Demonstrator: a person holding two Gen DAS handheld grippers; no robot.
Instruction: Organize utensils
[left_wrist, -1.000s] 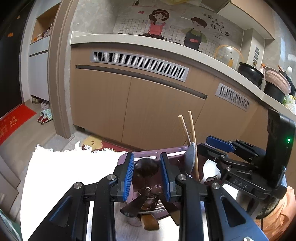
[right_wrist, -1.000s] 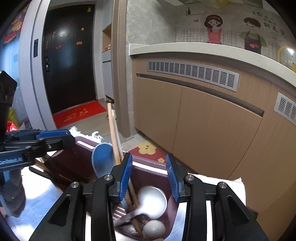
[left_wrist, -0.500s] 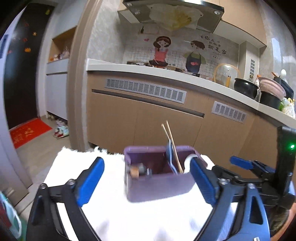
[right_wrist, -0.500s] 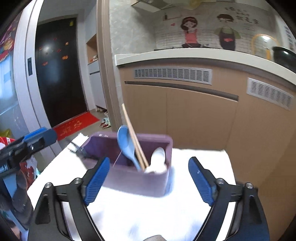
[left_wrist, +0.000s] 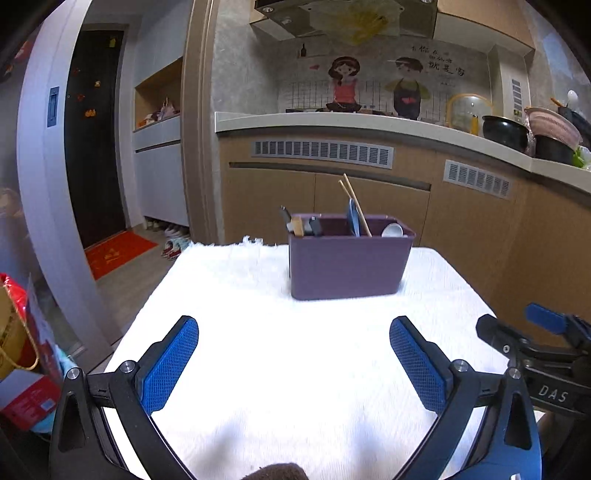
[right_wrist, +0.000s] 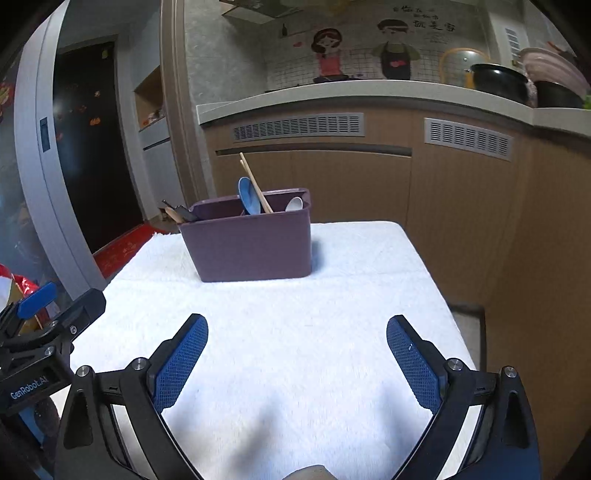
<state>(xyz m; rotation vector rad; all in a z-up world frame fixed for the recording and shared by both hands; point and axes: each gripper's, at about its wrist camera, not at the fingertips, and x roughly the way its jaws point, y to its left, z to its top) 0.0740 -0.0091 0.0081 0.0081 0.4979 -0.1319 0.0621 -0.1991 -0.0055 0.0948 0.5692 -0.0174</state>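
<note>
Both the left gripper (left_wrist: 294, 362) and right gripper (right_wrist: 297, 360) gape empty, while the caddy (left_wrist: 349, 264) hides its utensils' lower ends.

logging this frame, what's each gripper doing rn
left gripper: open, holding nothing
right gripper: open, holding nothing

Left gripper (left_wrist: 294, 363) fingers spread wide over the white cloth (left_wrist: 280, 369) — purple utensil box (left_wrist: 349, 264) stands ahead, apart.
</note>
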